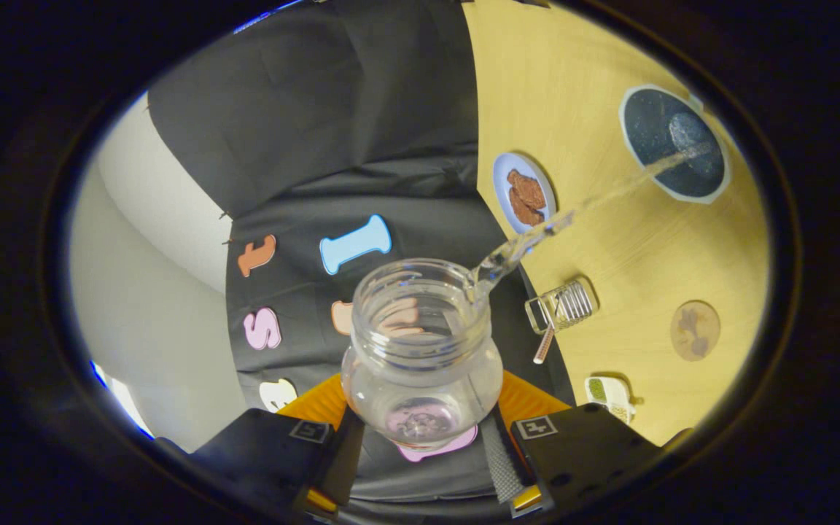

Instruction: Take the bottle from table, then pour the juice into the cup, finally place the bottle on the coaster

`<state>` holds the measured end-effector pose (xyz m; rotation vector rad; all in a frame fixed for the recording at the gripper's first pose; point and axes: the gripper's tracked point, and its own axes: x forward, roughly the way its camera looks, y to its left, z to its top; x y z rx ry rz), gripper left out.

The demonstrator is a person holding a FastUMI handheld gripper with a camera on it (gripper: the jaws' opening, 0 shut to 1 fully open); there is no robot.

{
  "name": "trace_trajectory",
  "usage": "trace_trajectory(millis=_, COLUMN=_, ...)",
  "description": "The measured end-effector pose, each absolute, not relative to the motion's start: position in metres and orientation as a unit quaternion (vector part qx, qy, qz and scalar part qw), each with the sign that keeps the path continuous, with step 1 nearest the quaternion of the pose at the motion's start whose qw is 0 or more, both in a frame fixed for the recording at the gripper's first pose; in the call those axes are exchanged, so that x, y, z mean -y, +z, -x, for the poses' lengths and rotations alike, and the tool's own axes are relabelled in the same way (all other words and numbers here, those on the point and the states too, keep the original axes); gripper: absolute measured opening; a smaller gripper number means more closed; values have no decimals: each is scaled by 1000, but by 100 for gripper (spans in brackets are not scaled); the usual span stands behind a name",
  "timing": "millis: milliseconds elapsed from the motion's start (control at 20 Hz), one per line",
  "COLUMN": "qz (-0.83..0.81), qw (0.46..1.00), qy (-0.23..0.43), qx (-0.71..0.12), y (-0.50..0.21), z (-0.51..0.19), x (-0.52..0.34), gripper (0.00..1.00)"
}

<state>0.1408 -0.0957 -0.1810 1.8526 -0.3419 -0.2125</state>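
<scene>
Gripper (420, 430) fingers clamped on the clear bottle (424, 350), tipped on its side with its mouth aimed at the dark cup (675, 146) well beyond, stream landing inside; round coaster (695, 330) lies nearer, beside the stream's line.

The gripper (420, 430) held a clear, open-mouthed bottle (422, 350) between its two fingers, both pressing on the bottle's sides. The bottle was tipped over, and a thin stream of clear liquid (580, 208) ran from its lip into a dark cup (675, 142) with a pale rim, which stood on a yellow wooden table (609, 87). Near the table's edge beside the stream sat a small plate (524, 192) holding brown food. A wire holder (562, 308) lay closer to the fingers, with a round brown coaster (695, 330) beside it and well apart from the cup. A small pale dish (609, 395) sat near the table's edge by the gripper.
</scene>
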Motion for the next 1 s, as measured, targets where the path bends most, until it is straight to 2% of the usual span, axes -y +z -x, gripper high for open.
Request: trace_trajectory(millis=1000, qz=-821, qw=528, qy=-92, qx=197, y=-157, z=-140, x=121, gripper=77)
